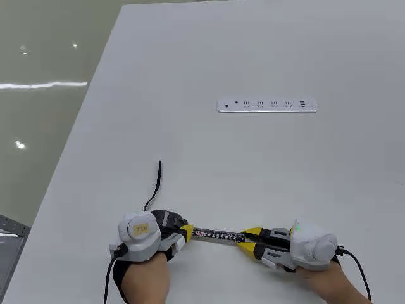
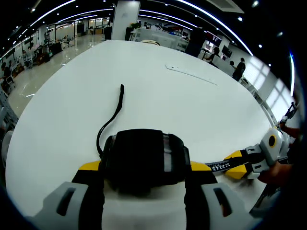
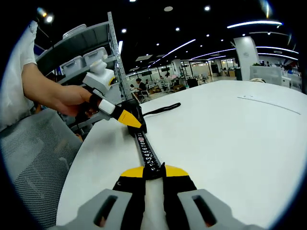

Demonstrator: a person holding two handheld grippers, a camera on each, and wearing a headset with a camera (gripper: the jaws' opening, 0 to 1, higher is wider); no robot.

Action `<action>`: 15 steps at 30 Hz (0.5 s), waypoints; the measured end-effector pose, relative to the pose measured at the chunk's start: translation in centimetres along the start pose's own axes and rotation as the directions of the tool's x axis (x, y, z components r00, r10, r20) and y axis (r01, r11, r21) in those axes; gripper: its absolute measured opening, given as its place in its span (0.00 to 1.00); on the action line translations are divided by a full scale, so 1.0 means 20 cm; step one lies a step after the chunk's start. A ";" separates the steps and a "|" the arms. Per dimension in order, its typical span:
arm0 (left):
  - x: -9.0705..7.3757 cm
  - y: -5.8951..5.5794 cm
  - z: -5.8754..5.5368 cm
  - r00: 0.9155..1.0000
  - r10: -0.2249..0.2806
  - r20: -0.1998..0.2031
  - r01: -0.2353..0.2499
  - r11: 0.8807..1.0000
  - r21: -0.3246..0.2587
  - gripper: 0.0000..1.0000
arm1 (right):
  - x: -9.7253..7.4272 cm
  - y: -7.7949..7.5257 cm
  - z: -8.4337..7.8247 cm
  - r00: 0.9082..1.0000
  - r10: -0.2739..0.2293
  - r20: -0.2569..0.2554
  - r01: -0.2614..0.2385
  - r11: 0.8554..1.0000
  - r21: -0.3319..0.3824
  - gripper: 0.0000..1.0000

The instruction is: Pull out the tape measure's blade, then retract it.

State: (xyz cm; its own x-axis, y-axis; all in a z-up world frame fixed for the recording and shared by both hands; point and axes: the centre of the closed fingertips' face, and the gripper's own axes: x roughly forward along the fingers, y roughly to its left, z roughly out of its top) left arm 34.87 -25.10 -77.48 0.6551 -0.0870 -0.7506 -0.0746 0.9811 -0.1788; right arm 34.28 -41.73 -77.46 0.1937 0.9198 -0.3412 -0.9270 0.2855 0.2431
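Note:
A black tape measure case rests near the table's front edge, with my left gripper shut on its sides. Its wrist strap trails away across the table. A short length of the blade stretches from the case to the right. My right gripper is shut on the blade's end, a little way from the case.
A white power strip lies flat in the middle of the white table. The table's left edge drops to a glossy floor. A mesh chair back stands by the table.

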 end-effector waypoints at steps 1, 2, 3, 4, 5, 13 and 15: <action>0.00 0.00 0.00 1.000 0.000 0.001 0.000 1.000 -0.003 0.66 | 0.00 0.00 0.00 1.000 0.001 0.000 -0.001 1.000 -0.001 0.12; 0.00 0.00 0.00 1.000 0.000 0.001 0.000 1.000 -0.004 0.66 | 0.01 0.00 0.00 1.000 0.001 -0.001 -0.001 1.000 -0.002 0.12; 0.00 0.00 0.00 1.000 0.000 0.000 0.000 1.000 -0.003 0.66 | 0.01 0.00 0.00 1.000 0.002 -0.002 -0.002 1.000 -0.002 0.12; 0.00 0.00 0.00 1.000 -0.001 0.000 0.001 1.000 -0.003 0.66 | 0.02 0.00 0.01 1.000 0.003 -0.002 -0.003 1.000 -0.003 0.12; 0.00 0.00 0.00 1.000 -0.001 -0.001 0.001 1.000 -0.004 0.66 | 0.03 0.00 0.01 1.000 0.005 -0.002 -0.005 1.000 -0.008 0.12; 0.00 0.00 0.00 1.000 -0.003 -0.001 0.003 1.000 -0.002 0.66 | 0.07 0.01 0.02 1.000 0.018 -0.006 -0.018 1.000 -0.005 0.12; 0.00 0.00 0.00 1.000 -0.003 -0.003 0.003 1.000 -0.003 0.66 | 0.08 0.02 0.02 1.000 0.021 -0.007 -0.021 1.000 -0.006 0.12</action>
State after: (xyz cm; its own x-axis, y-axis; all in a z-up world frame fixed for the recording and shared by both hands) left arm 34.87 -25.14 -77.51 0.6532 -0.0906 -0.7518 -0.0751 0.9802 -0.1834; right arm 34.47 -40.00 -77.50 0.1722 0.9237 -0.3422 -0.9328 0.2646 0.2449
